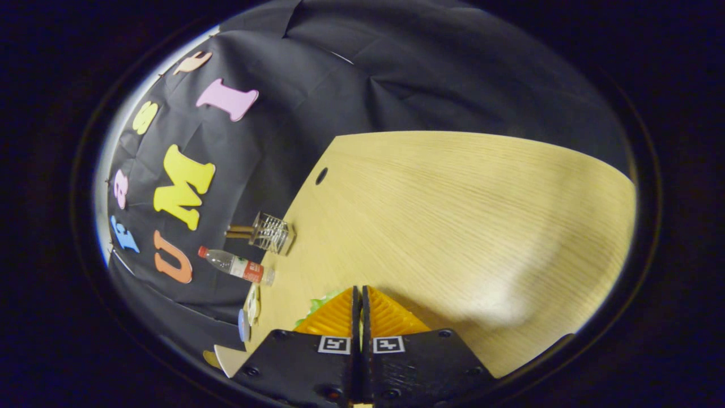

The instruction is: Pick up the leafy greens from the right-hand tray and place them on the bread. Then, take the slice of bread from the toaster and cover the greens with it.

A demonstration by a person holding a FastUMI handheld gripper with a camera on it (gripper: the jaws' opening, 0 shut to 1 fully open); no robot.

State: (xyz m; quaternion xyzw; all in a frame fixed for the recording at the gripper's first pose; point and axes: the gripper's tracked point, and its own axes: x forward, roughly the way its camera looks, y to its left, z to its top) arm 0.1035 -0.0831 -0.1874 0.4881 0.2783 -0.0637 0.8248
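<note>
My gripper point(361, 290) has its two fingers drawn together with only a thin slit between them. A ruffled bit of leafy greens point(317, 304) pokes out beside and just under the fingertips, so the fingers seem to pinch the greens; most of the leaf is hidden behind the fingers. The view is tilted, and the wooden table point(464, 215) stretches out beyond the fingertips.
A wire-mesh holder with wooden sticks point(272, 232) and a water bottle with a red cap point(238, 266) stand along the table's edge by the black cloth wall. A small dark hole point(321, 175) marks the tabletop. Small round items point(252, 309) sit beside the greens.
</note>
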